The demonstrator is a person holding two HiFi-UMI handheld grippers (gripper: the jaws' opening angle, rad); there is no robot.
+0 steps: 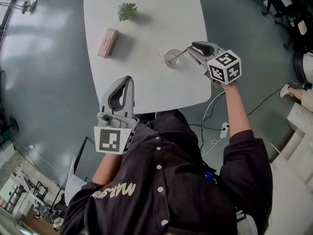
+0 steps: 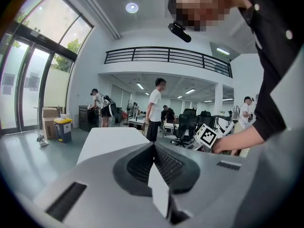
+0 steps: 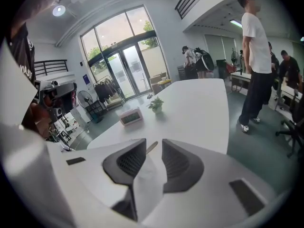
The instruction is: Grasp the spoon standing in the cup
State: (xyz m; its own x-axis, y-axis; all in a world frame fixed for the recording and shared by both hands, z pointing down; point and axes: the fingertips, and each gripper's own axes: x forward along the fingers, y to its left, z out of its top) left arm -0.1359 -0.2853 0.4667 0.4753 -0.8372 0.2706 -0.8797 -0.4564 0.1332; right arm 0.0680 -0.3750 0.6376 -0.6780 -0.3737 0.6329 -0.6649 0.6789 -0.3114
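A clear glass cup (image 1: 172, 59) stands on the white table (image 1: 146, 84), and a thin wooden spoon (image 1: 179, 55) leans out of it toward the right. My right gripper (image 1: 191, 48) is level with the top of the handle. In the right gripper view the handle tip (image 3: 151, 147) shows in the gap of the right gripper (image 3: 154, 146), close to the left jaw, with space left on the other side; the cup is hidden behind the jaws. My left gripper (image 1: 128, 80) hovers over the table's near edge with its jaws together and nothing in them, as the left gripper view (image 2: 154, 145) shows.
A small potted plant (image 1: 127, 11) and a pink box-shaped clock (image 1: 108, 42) sit farther back on the table. Cables (image 1: 215, 126) lie on the floor right of the table. A person (image 3: 254, 56) stands beyond the table's far side, and others are farther back.
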